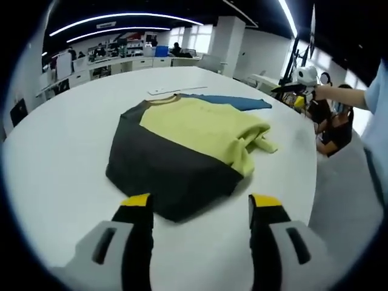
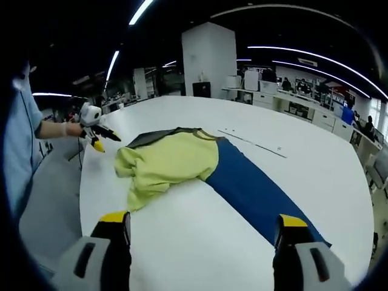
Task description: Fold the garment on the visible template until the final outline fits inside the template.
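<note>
A: Now, where does the garment (image 1: 182,154) lie?

B: On the white worktop (image 1: 54,163), spread near the middle. In the left gripper view it sits just past the tips of the left hand-held gripper (image 1: 200,202), toward 12 o'clock. The dark grey part is nearest, the yellow part beyond it, and a bunched yellow sleeve sticks out at about 3 o'clock.

A: And the template?

B: A blue sheet (image 2: 257,194) flat on the worktop. In the right gripper view it runs from under the garment (image 2: 167,163) down toward 5 o'clock, reaching the right jaw tip. In the left gripper view only a strip of it (image 1: 233,101) peeks out beyond the garment, at about 1 o'clock.

A: How do the jaws stand?

B: The left hand-held gripper is spread wide, holding nothing, its yellow tips short of the dark hem. The right hand-held gripper (image 2: 205,221) is also spread, nothing between its jaws, above bare worktop.

A: Does either one show in the other's view?

B: Yes. The right one (image 1: 301,82) shows at 2 o'clock in the left gripper view, held off the worktop's edge. The left one (image 2: 94,130) shows at 9 o'clock in the right gripper view, a gloved hand (image 2: 66,129) behind it.

A: Anything else on the worktop?

B: A thin white strip (image 2: 254,142) beyond the garment.
</note>
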### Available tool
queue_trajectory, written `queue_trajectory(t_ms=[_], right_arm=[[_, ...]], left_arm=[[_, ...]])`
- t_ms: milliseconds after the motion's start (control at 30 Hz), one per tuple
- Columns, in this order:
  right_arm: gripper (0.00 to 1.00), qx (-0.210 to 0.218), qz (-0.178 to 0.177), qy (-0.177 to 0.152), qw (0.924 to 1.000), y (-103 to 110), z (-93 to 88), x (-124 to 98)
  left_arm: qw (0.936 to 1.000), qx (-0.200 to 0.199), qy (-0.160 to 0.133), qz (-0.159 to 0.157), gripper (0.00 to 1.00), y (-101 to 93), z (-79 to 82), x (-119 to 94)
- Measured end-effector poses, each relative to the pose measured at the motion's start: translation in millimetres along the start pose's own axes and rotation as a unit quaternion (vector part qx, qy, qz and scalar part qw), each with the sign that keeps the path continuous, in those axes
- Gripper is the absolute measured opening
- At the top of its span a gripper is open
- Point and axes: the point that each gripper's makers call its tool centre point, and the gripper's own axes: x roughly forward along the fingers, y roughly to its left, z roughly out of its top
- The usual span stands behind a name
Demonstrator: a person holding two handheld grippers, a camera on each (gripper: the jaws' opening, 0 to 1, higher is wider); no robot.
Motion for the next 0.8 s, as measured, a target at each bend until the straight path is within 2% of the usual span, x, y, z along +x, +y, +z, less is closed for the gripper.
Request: queue_trajectory(t_ms=[200, 367, 433, 567, 600, 667, 733, 800], right_arm=[[0.99, -0.012, 0.022, -0.006, 0.9997, 26, 5.0, 3], [0.98, -0.007, 0.038, -0.014, 0.9992, 44, 6.2, 6], [0.98, -0.006, 0.040, -0.014, 0.9991, 47, 5.4, 6], [0.97, 0.000, 0.044, -0.014, 0.9989, 51, 3.1, 7], [0.97, 0.004, 0.045, -0.015, 0.9989, 51, 2.5, 7], [0.97, 0.006, 0.046, -0.013, 0.9989, 53, 0.6, 6], [0.96, 0.007, 0.045, -0.010, 0.9989, 53, -1.5, 5], [0.96, 0.011, 0.045, -0.012, 0.9989, 54, -1.5, 4]], left_arm=[[0.9996, 0.028, 0.007, 0.001, 0.56, -4.5, 0.6, 6], [0.9967, 0.080, 0.016, 0.000, 0.45, -10.6, 2.2, 10], [0.9937, 0.110, 0.022, 0.003, 0.39, -12.1, 2.8, 13], [0.9816, 0.187, 0.039, 0.007, 0.33, -16.4, 0.9, 21], [0.9758, 0.214, 0.047, 0.006, 0.32, -18.8, -0.3, 25], [0.9690, 0.240, 0.058, 0.011, 0.29, -16.4, -2.3, 31], [0.9651, 0.254, 0.062, 0.016, 0.25, -15.1, -2.0, 35], [0.9557, 0.283, 0.080, 0.020, 0.22, -12.4, -5.3, 39]])
